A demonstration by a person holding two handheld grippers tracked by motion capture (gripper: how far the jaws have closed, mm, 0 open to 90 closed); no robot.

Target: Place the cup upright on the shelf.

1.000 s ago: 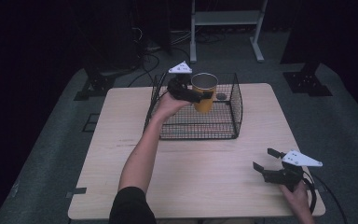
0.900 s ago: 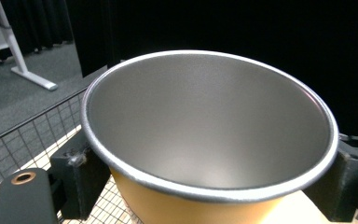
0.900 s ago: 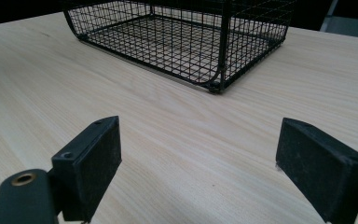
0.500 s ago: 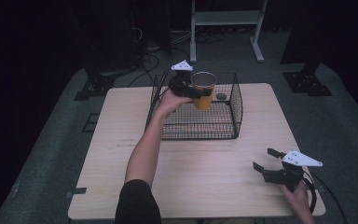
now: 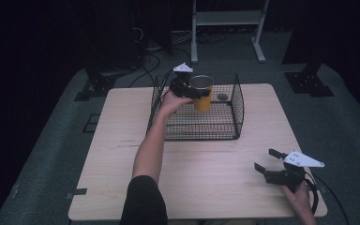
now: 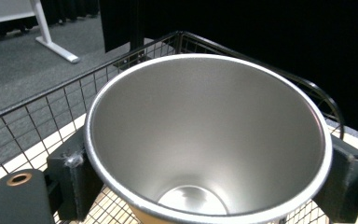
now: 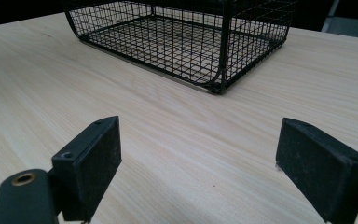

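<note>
Above the wire basket (image 5: 234, 101), the left gripper (image 5: 190, 89) (clamped on the yellow cup (image 5: 201, 93)), barely shifted since earlier.

The left gripper (image 6: 205, 186) is clamping a steel cup (image 6: 207, 135) from both sides. It is holding the cup upright inside the wire basket (image 6: 51, 105).

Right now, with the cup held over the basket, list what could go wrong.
1. The left gripper grips the cup only near its rim, on smooth tapered metal; it might slip and drop.
2. The cup hangs close to the basket wall, so lowering it carelessly could knock the wire.
3. A small dark thing lies on the basket floor nearby; the cup might land on it and tip.
The right gripper rests open, too far off to help.
</note>
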